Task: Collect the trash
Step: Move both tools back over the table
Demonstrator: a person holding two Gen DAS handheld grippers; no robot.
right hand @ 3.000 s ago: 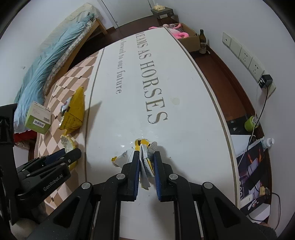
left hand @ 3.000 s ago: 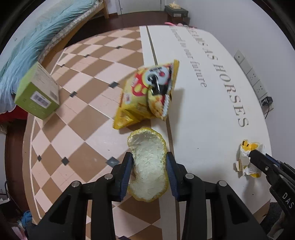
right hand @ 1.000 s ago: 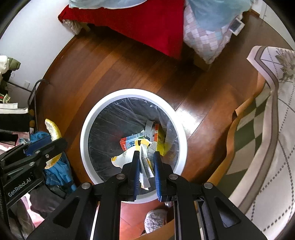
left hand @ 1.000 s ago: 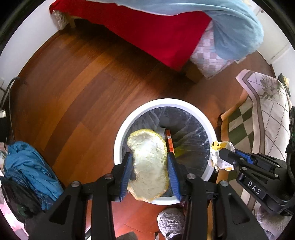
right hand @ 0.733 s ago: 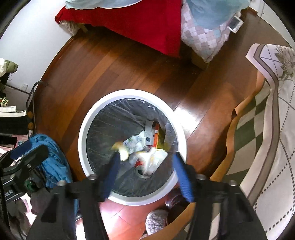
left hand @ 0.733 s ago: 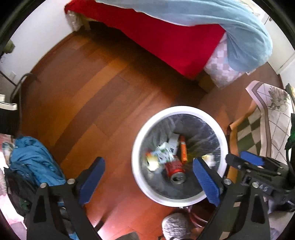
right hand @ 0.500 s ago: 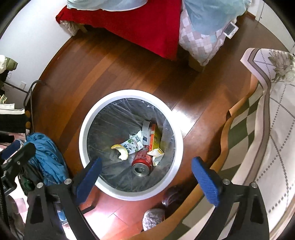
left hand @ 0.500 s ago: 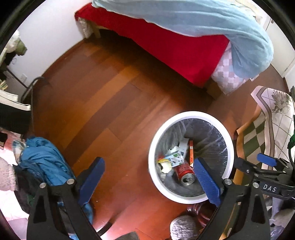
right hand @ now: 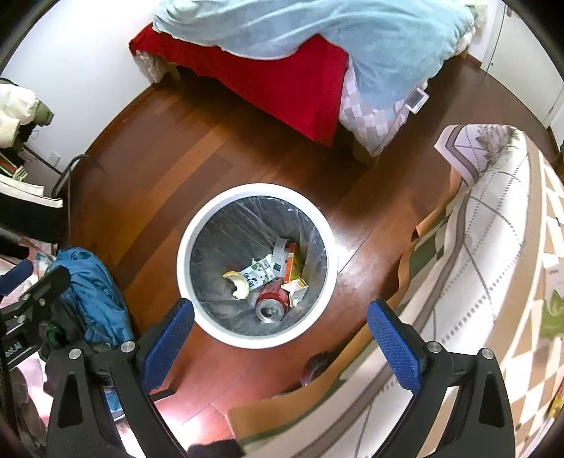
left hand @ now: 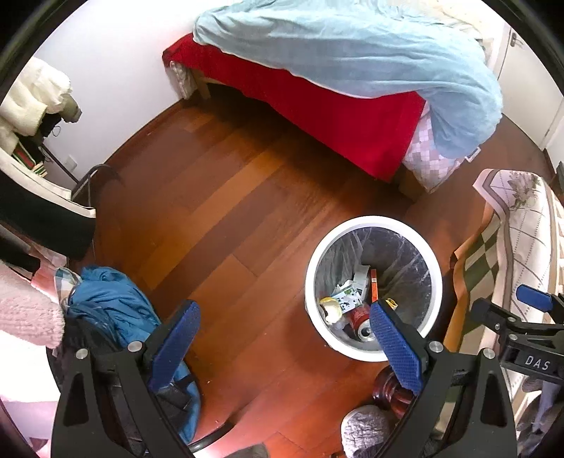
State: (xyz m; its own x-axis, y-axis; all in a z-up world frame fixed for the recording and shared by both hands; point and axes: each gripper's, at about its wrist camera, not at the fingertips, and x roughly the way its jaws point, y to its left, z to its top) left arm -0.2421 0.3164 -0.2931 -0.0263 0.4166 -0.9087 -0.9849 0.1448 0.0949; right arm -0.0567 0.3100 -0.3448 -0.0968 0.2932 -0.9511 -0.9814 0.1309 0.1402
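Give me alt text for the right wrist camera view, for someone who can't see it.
The open right gripper, blue-padded fingers spread and empty, hangs over a white trash bin lined with clear plastic, holding a peel, a red can and cartons. Around it are wood floor, a bed with a red sheet and blue blanket, and a tablecloth edge.

Bin (left hand: 373, 225) contents partly behind left gripper (left hand: 285, 338) finger.
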